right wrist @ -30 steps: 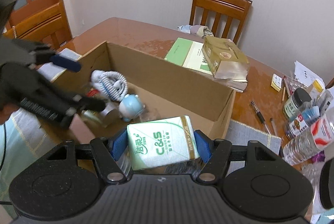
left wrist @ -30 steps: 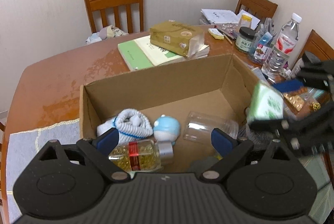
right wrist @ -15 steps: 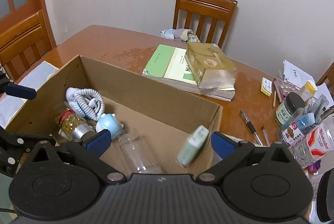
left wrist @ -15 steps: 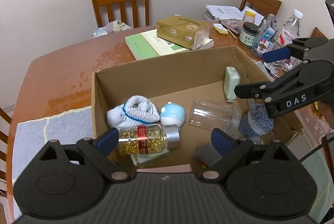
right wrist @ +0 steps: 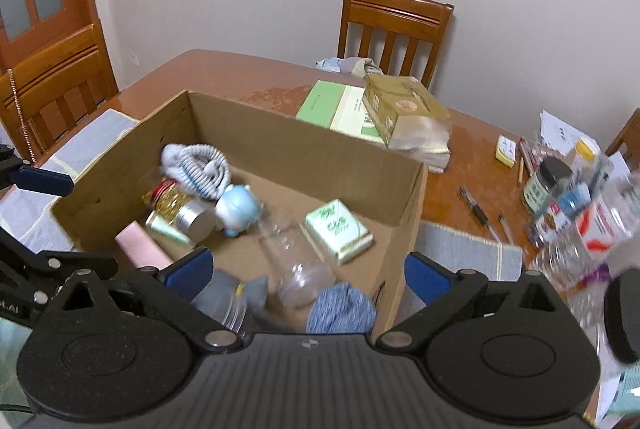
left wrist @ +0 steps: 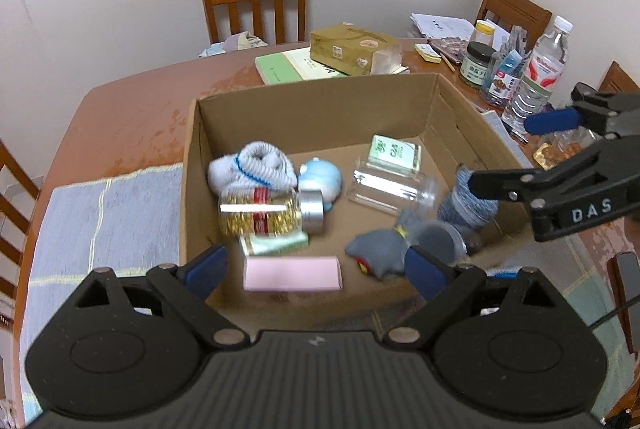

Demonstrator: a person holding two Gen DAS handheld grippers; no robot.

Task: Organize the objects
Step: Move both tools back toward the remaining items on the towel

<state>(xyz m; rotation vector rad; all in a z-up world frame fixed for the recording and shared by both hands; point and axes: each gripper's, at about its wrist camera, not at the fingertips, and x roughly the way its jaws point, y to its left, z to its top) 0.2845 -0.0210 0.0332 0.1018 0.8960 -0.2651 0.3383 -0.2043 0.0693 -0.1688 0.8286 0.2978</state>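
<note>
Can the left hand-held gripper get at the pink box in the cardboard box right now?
Probably yes. The left hand-held gripper is open and empty, and the pink box lies uncovered just inside the near wall of the cardboard box, right between its fingers.

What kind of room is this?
Probably a dining room at home: a wooden table with wooden chairs around it, cluttered with books, bottles and a cardboard box of household things.
</note>
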